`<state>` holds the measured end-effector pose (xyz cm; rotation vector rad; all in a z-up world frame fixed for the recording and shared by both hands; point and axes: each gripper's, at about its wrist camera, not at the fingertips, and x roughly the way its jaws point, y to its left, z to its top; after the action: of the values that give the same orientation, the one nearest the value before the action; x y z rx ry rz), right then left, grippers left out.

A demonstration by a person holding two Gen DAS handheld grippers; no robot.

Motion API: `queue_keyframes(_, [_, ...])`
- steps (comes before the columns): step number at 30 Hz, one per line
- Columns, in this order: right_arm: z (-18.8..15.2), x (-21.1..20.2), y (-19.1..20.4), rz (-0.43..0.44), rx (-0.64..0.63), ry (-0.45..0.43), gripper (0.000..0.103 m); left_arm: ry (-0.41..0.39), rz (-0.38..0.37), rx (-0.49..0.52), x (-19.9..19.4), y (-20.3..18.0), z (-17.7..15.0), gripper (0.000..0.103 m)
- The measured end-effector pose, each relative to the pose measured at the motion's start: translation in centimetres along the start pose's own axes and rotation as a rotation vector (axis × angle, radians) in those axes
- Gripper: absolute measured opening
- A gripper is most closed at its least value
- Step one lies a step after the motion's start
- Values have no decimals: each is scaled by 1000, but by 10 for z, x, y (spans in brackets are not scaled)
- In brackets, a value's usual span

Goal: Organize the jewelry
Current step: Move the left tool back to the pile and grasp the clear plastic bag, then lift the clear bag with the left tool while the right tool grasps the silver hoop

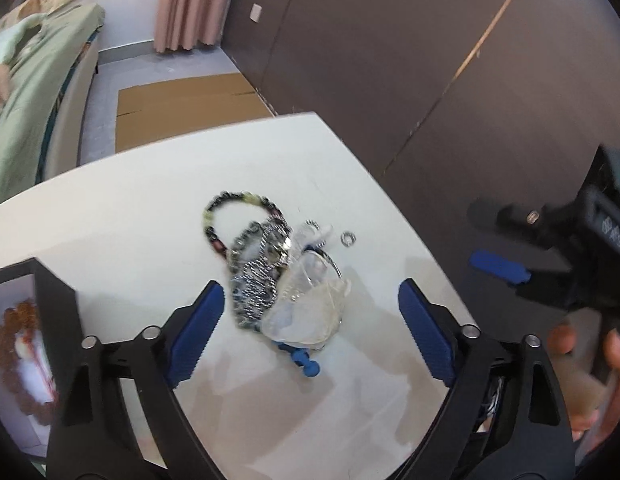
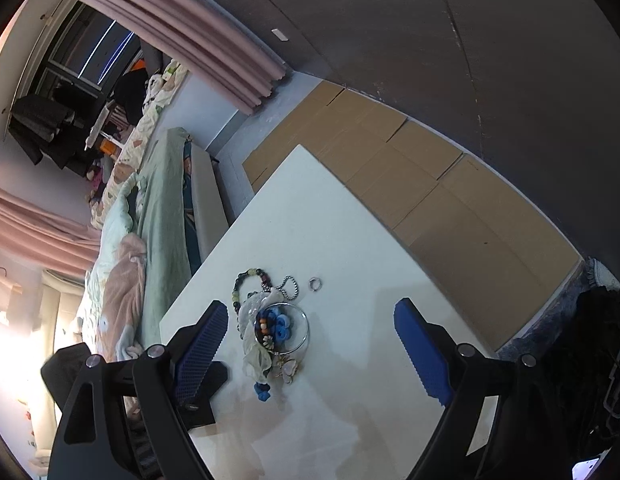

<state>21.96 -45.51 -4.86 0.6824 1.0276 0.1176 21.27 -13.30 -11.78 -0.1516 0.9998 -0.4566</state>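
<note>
Your left gripper (image 1: 310, 324) and right gripper (image 2: 305, 344) both stand released, nothing between the pads, above the jewelry pile (image 1: 269, 272) on the table (image 1: 109, 220)

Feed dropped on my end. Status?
Left tool and right tool open, empty. Jewelry pile tangled on table; small ring lies apart. Nothing blocking.

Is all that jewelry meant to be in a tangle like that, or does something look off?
It looks jumbled. On the white table a beaded bracelet, a silver chain, a bangle, blue beads and a clear plastic bag lie heaped and overlapping. One small silver ring sits apart beside the pile. Nothing looks broken.
</note>
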Motion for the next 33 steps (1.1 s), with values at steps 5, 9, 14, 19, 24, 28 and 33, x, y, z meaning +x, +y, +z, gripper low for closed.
queue_keyframes(5, [0,0,-2,0,1,7,84,34,55,9,15,1,-5,48])
queue_keyframes(9, [-2,1,1,1,-9,15,84,40,53,-4,13,7,-6,4])
queue_keyframes(14, [-6,10,10,-7,-36,33,83,-21,32,-12,-11,13,1,3])
queue_keyframes(19, [-15,25,27,-8,-92,74,71,-56,16,-35,-28,24,6,3])
queue_keyframes(24, [-26,46,40,5,-126,135,55,-85,7,-51,-41,33,11,3])
queue_keyframes(28, [-33,61,53,-27,-178,157,53,-113,3,-67,-53,42,15,3])
queue_keyframes(33, [-37,74,65,-89,-234,161,58,-136,-2,-79,-63,50,17,3])
